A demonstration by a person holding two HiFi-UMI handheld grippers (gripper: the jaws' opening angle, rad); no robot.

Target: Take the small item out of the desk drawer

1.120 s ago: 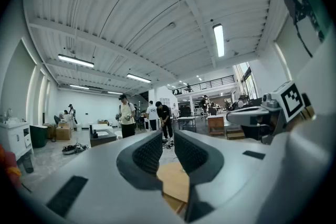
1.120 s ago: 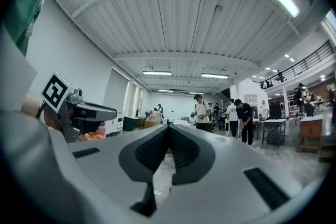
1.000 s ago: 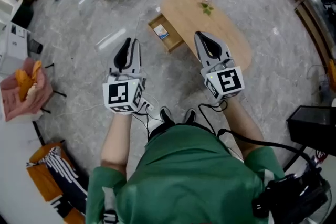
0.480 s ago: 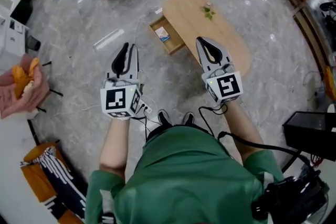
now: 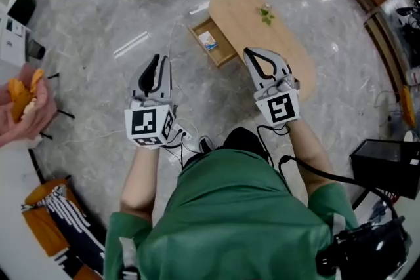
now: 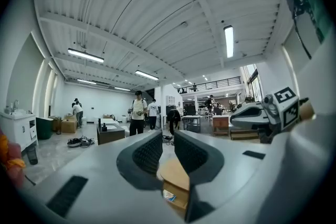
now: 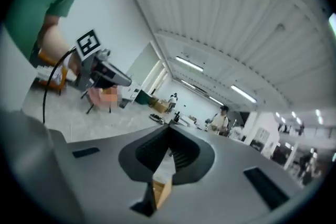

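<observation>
**A:** Which step is this?

**B:** The approach, I'd say. At the upper centre of the head view the drawer (image 5: 197, 36) stands open from the side of the wooden surface (image 5: 282, 49). The small item (image 5: 209, 41), something flat in white and blue, lies inside it untouched.

**A:** And the tools?

**B:** Both are held out in front of the person at mid-frame, well apart from the drawer. The right tool (image 5: 251, 52) has its jaws pressed together, tips meeting, with nothing in them. The left tool (image 5: 157, 60) has a narrow gap between its pads. Only the distant surface and drawer show through that gap, so it is empty too.

**A:** What does the next move call for?

**B:** Probably closing the distance, then tipping one tool down over the open drawer. The right one would have to spread its jaws first. The item looks thin and sits low between the drawer walls, so I think it needs a careful pinch across its edges without knocking the wood.

**A:** Is anything in the way?

**B:** No. There is only a green sprig (image 5: 266, 14) on top of the surface, well apart from the drawer.
</observation>
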